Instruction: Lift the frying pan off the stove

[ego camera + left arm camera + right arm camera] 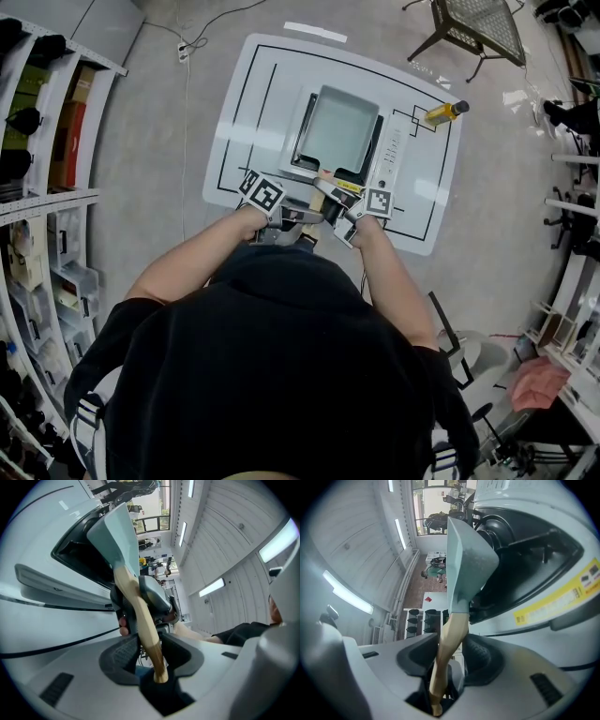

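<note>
A square pale grey-green frying pan (pixel 342 131) sits on a black and white stove (pixel 394 157); its wooden handle (pixel 319 199) points toward me. My left gripper (pixel 302 214) comes at the handle from the left, my right gripper (pixel 335 221) from the right. In the left gripper view the handle (pixel 143 620) runs between the pads of the left gripper (pixel 150 651), which press on it. In the right gripper view the handle (pixel 449 644) lies between the jaws of the right gripper (pixel 447 656), with a small gap at the right pad. The pan's base rests level on the stove.
The stove stands on a white table (pixel 239 112) marked with black lines. A yellow bottle (pixel 445 112) lies at the table's far right corner. A metal chair (pixel 478 28) stands beyond it. Storage shelves (pixel 47 141) line the left side.
</note>
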`<act>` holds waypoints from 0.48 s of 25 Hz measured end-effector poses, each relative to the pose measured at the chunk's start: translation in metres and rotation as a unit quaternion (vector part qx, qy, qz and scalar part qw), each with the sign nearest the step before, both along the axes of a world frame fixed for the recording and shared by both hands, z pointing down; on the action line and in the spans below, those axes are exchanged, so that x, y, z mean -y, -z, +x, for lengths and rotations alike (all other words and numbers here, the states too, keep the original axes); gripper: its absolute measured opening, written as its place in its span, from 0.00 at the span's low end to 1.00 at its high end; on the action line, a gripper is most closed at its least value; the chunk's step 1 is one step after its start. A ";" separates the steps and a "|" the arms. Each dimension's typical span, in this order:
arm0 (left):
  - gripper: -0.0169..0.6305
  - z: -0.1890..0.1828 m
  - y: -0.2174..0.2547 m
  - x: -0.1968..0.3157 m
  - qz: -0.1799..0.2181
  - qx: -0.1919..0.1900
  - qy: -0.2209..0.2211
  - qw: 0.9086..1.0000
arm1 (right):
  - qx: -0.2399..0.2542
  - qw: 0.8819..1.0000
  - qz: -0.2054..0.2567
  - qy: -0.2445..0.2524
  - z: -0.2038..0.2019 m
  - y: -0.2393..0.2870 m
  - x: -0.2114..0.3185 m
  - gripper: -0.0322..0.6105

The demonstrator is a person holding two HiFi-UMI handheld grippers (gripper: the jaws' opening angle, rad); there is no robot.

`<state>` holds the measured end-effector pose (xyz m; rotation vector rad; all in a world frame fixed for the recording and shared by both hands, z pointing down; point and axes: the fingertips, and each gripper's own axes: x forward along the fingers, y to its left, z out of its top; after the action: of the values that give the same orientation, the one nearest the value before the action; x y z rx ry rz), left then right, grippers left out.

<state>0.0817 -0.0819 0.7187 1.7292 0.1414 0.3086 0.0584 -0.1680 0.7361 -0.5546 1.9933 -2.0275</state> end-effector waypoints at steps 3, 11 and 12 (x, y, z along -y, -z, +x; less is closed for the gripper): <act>0.25 0.001 0.000 -0.001 0.000 -0.002 0.001 1.000 | 0.008 1.000 -0.004 -0.005 0.001 0.000 -0.001 0.30; 0.25 0.002 0.001 -0.004 0.009 -0.007 -0.012 1.000 | 0.014 1.000 -0.009 -0.014 0.002 0.000 -0.004 0.29; 0.25 0.002 0.002 -0.004 0.010 -0.008 -0.014 1.000 | 0.013 1.000 -0.009 -0.015 0.002 0.001 -0.004 0.29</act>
<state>0.0836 -0.0781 0.7170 1.7506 0.1736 0.3182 0.0603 -0.1640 0.7355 -0.5549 1.9431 -2.0266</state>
